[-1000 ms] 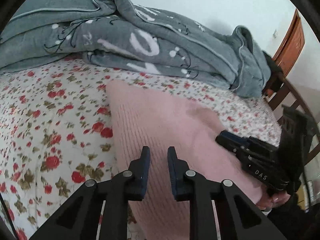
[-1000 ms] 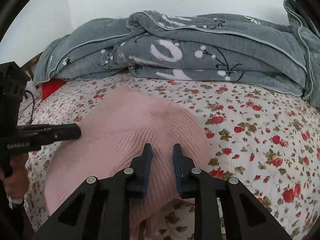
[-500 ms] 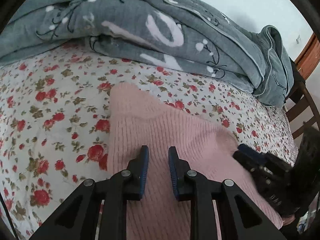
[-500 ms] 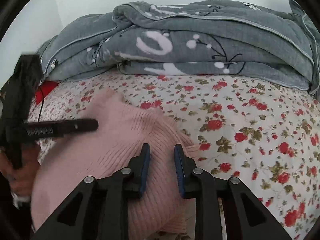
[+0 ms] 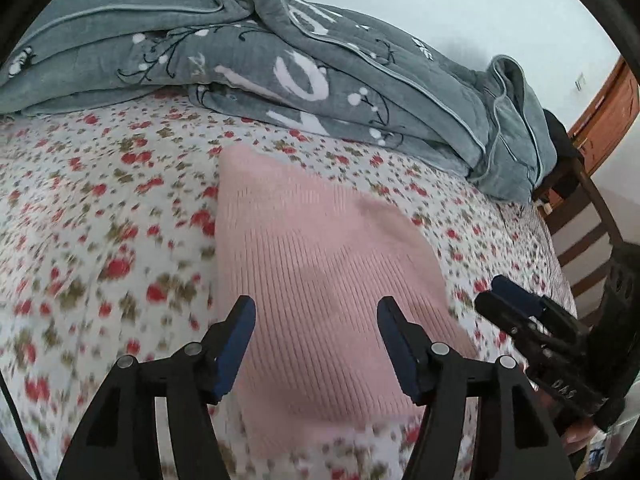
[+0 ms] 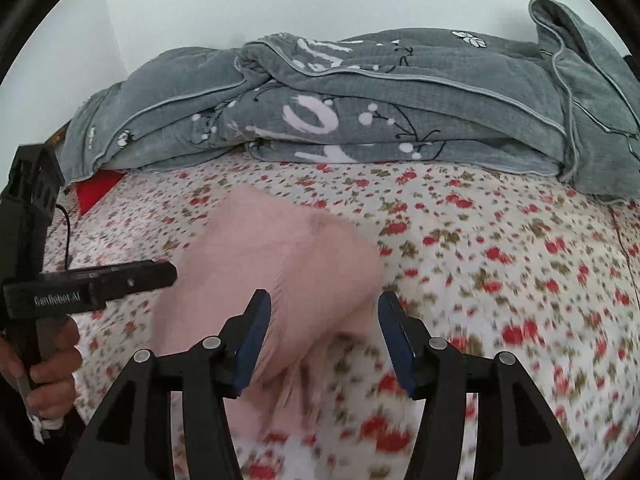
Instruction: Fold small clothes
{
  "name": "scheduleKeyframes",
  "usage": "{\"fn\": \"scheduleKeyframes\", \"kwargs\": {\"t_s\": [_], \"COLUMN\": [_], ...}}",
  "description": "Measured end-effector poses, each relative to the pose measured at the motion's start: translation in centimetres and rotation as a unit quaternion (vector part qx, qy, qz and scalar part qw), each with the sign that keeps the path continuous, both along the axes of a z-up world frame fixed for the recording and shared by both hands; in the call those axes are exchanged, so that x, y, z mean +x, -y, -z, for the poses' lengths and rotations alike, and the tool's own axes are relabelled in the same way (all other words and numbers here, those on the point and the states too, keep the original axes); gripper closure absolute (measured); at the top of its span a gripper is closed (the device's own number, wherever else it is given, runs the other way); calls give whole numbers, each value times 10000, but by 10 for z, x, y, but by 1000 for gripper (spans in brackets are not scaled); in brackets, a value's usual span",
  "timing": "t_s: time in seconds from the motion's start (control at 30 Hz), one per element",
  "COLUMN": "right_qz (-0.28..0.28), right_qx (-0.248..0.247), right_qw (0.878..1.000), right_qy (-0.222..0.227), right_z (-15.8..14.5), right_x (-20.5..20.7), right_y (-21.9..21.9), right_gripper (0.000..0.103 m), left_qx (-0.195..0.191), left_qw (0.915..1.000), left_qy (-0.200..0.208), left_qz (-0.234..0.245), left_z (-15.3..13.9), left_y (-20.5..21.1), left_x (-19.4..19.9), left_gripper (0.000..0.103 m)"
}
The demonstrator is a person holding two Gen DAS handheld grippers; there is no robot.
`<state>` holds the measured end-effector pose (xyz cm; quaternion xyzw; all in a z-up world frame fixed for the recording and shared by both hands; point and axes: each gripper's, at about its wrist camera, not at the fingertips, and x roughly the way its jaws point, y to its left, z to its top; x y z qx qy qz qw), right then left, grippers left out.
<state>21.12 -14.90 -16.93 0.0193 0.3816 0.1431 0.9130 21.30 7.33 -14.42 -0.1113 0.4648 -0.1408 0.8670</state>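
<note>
A pink ribbed knit garment (image 5: 316, 264) lies folded on the floral bedsheet (image 5: 100, 220). My left gripper (image 5: 316, 320) hangs above its near part, jaws opening, with the cloth lying below them and not pinched. In the right wrist view the same pink garment (image 6: 280, 264) lies slack under my right gripper (image 6: 324, 316), whose jaws are also opening and free of the cloth. The right gripper (image 5: 516, 304) shows at the right edge of the left wrist view. The left gripper (image 6: 168, 274) shows at the left of the right wrist view, held by a hand (image 6: 52, 360).
A bunched grey blanket (image 5: 280, 68) with white print lies along the far side of the bed against a pale wall. A wooden chair (image 5: 592, 216) and a brown door stand beyond the bed's right side. Something red (image 6: 98, 190) peeks from under the blanket's left end.
Both grippers' jaws have spread from nearly shut to wide apart and let go of the pink garment. Both pulled back and up, and the garment now lies slack on the sheet.
</note>
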Motion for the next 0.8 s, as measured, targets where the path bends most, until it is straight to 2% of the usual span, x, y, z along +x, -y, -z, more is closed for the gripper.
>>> {"fn": "scheduleKeyframes", "kwargs": {"t_s": [0.37, 0.4, 0.47, 0.57, 0.67, 0.8], "right_qz": [229, 278, 405, 564, 584, 649], "right_qx": [-123, -162, -193, -219, -242, -256], "right_qw": [9997, 9995, 9990, 9973, 9966, 9960], "right_qy": [-46, -28, 73, 413, 534, 564], "right_z": [-34, -38, -47, -61, -73, -83], "right_x": [-80, -88, -106, -131, -150, -166], "right_y": [10, 12, 17, 21, 22, 24], "right_gripper": [46, 43, 22, 7, 6, 6], "left_qx": [528, 558, 582, 733, 858, 814], "left_qw": [9978, 9976, 9973, 9960, 9947, 9943], "left_qy": [-31, -19, 32, 214, 358, 481], "left_qz": [-393, -413, -446, -468, -442, -496], "left_z": [-34, -37, -47, -63, -77, -92], "left_y": [11, 12, 13, 17, 21, 19], "left_x": [-89, -96, -111, -133, -150, -166], "left_gripper": [42, 42, 39, 32, 29, 27]}}
